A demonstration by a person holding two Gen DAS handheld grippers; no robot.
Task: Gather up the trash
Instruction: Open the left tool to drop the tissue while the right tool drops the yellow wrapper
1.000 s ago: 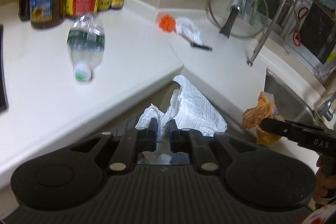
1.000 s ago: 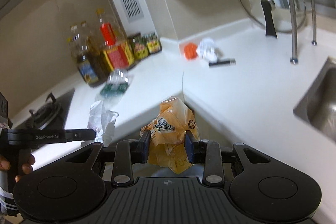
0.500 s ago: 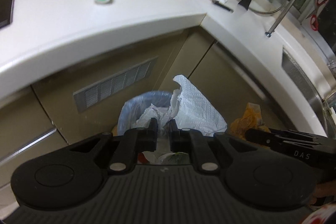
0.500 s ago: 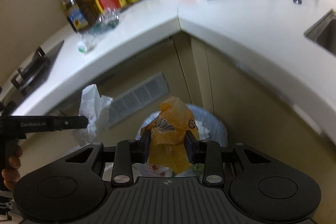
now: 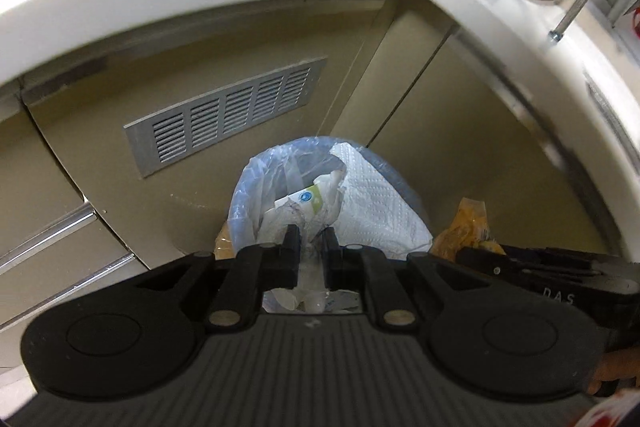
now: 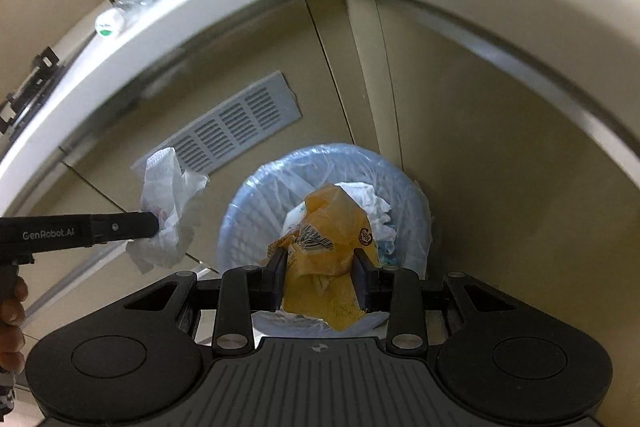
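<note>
Below, the left claw point(image 5: 307, 251) pinches a paper towel point(image 5: 380, 211), right claw point(image 6: 320, 279) clamps an orange wrapper point(image 6: 328, 239) over the bin's rim point(image 6: 240, 211).

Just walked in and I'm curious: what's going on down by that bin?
A person is clearing kitchen trash with a hand-held claw in each hand. The left claw is clamped on a crumpled white paper towel, and the right claw grips a yellow plastic wrapper. Both hang right over the lined trash bin on the floor below the counter; nothing has been dropped yet.
</note>
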